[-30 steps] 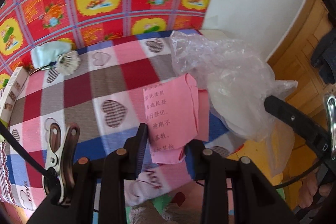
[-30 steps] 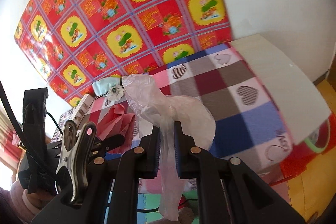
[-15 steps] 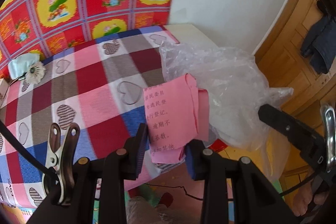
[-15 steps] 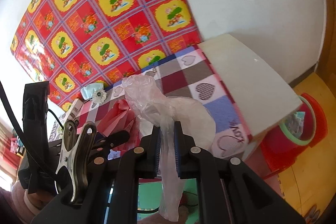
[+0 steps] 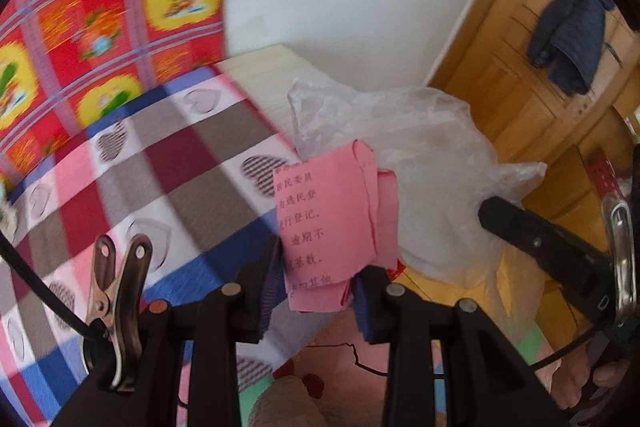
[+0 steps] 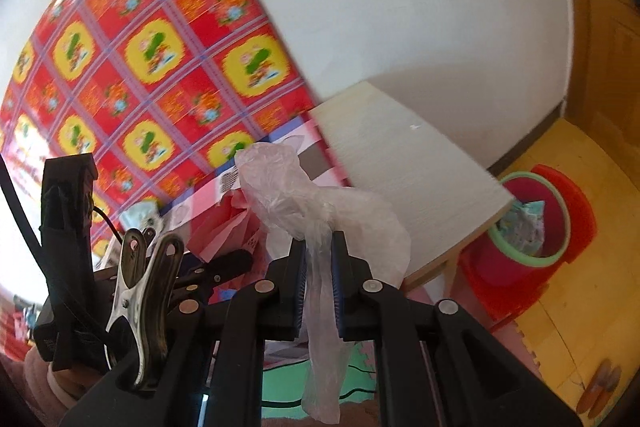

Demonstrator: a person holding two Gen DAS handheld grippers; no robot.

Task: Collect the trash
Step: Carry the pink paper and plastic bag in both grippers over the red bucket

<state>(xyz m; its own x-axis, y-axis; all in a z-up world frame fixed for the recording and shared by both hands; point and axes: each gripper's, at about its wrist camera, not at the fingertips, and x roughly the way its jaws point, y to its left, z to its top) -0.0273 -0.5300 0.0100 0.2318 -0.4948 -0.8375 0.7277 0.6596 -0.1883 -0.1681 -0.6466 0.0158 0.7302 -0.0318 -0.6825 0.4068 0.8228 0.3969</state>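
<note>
Bucket (image 6: 532, 223) on the floor beside the table (image 6: 404, 179) holds crumpled paper. My left gripper (image 5: 318, 279) clamps pink paper (image 5: 328, 227); my right gripper (image 6: 320, 267) pinches the plastic bag (image 6: 320, 211), both raised off the tabletop.

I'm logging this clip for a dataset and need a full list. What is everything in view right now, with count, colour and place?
pink paper: one, pink with printed text, folded, between the left gripper's fingers
plastic bag: one, clear, crumpled, pinched in the right gripper
table: one, pale wood top, by the white wall
tablecloth: one, checked pink, brown, blue with hearts, on the table
wall cloth: one, red and yellow squares, behind the table
trash bin: one, red with green rim, on the floor beside the table
jacket: one, dark blue, hanging on the wooden door
left gripper: one, black, shut on the paper
right gripper: one, black, shut on the bag
</note>
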